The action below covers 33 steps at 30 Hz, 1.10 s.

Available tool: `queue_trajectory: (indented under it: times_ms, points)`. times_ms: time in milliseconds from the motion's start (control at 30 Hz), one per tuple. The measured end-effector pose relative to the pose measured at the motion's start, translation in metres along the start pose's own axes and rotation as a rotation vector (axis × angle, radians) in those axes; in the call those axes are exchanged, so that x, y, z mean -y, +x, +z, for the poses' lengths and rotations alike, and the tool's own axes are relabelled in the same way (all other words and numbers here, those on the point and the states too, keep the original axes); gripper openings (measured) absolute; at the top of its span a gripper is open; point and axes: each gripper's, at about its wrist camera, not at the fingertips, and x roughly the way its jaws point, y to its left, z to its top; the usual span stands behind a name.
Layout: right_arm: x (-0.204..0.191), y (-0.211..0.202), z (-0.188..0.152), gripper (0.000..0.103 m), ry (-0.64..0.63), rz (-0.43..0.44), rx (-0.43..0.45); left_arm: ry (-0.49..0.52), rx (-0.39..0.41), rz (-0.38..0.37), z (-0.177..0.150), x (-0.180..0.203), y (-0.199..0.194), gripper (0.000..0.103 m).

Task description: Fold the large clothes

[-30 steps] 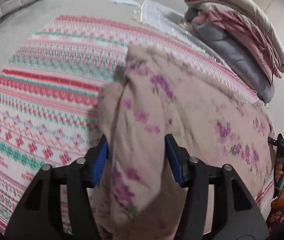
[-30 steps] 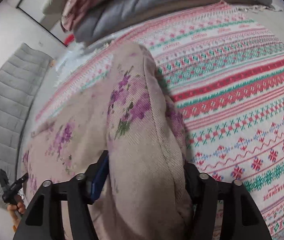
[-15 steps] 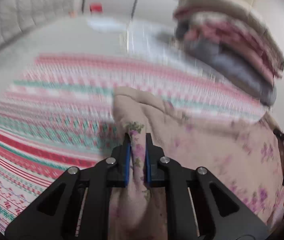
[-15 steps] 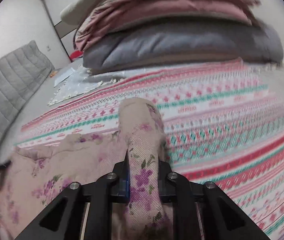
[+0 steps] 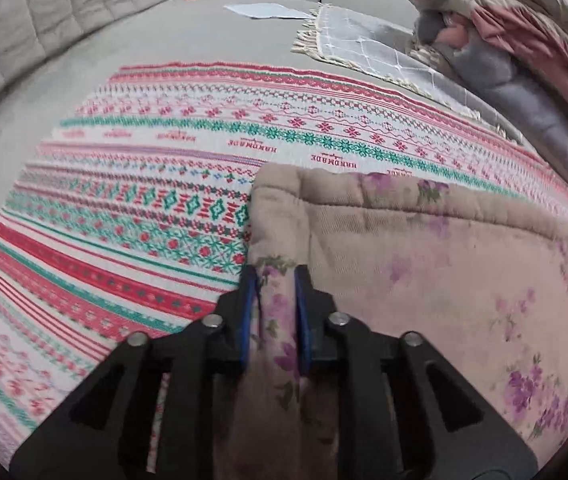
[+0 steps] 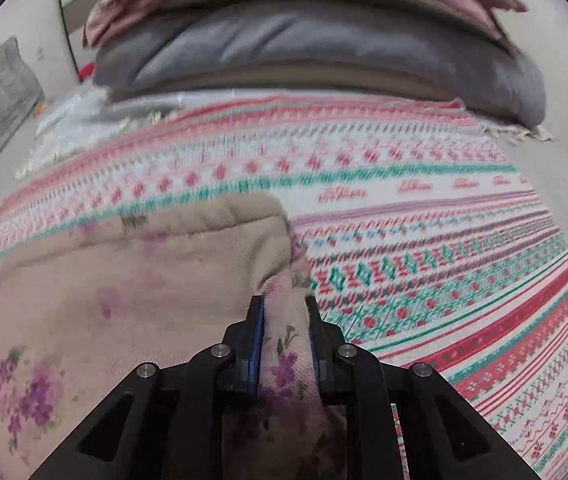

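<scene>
Garment: floral beige garment (image 5: 424, 280) lies on the patterned blanket (image 5: 163, 208), its far edge doubled over.
Left tongs (image 5: 271, 312): clamped on its left corner.
Right tongs (image 6: 284, 332): clamped on its right corner.
Progress: seemingly mid-fold; further folds likely remain.

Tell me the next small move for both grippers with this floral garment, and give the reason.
Probably carry both corners forward and lay them down. The left gripper and right gripper are each shut on a corner of the floral garment, whose rolled far edge lies on the patterned blanket, so the fold looks only partly made.
</scene>
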Motion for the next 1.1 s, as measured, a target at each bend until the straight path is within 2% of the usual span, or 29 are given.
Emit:
queue_trajectory:
  times_ms: [67,100,133,167,200,233,333,400,467,567,667,733,800,933,1000,1100]
  points:
    - [0.002,-0.015,-0.001,0.031,-0.012,-0.002,0.022,-0.012,0.012,-0.034,-0.002,-0.005,-0.014,0.042]
    - [0.007,-0.025,-0.002,0.041,-0.009,0.003,0.024,-0.023,0.007,-0.058,-0.001,-0.009,-0.020,0.062]
    - [0.012,-0.032,-0.004,0.058,-0.001,0.019,0.022,-0.040,-0.011,-0.105,-0.005,-0.014,-0.029,0.081]
    - [0.017,-0.040,-0.007,0.067,0.010,0.042,0.024,-0.051,-0.022,-0.139,-0.008,-0.017,-0.036,0.086]
    - [0.026,-0.051,-0.010,0.078,0.035,0.088,0.034,-0.062,-0.023,-0.163,-0.011,-0.021,-0.042,0.088]
    - [0.034,-0.060,-0.013,0.081,0.064,0.129,0.044,-0.083,-0.021,-0.186,-0.014,-0.028,-0.049,0.088]
    - [0.059,-0.083,-0.029,0.083,0.150,0.203,0.041,-0.197,-0.026,-0.227,-0.032,-0.041,-0.065,0.090]
    - [0.072,-0.095,-0.043,0.083,0.198,0.212,0.031,-0.308,-0.037,-0.221,-0.052,-0.050,-0.071,0.090]
    - [0.079,-0.103,-0.061,0.083,0.243,0.194,0.004,-0.362,-0.062,-0.246,-0.067,-0.050,-0.073,0.091]
    - [0.084,-0.113,-0.093,0.083,0.310,0.229,-0.023,-0.372,-0.120,-0.289,-0.089,-0.044,-0.073,0.091]
    - [0.085,-0.111,-0.113,0.083,0.351,0.314,-0.060,-0.320,-0.175,-0.269,-0.096,-0.040,-0.071,0.091]
    - [0.090,-0.109,-0.118,0.083,0.378,0.357,-0.069,-0.375,-0.190,-0.321,-0.100,-0.049,-0.066,0.091]
    - [0.093,-0.105,-0.121,0.083,0.385,0.404,-0.074,-0.460,-0.204,-0.417,-0.106,-0.063,-0.054,0.091]
    - [0.095,-0.082,-0.127,0.085,0.384,0.477,-0.155,-0.550,-0.187,-0.575,-0.112,-0.078,-0.032,0.091]
    - [0.101,-0.070,-0.129,0.089,0.430,0.529,-0.183,-0.565,-0.172,-0.616,-0.111,-0.080,-0.028,0.091]
    - [0.106,-0.055,-0.129,0.091,0.484,0.613,-0.181,-0.516,-0.173,-0.622,-0.106,-0.072,-0.025,0.091]
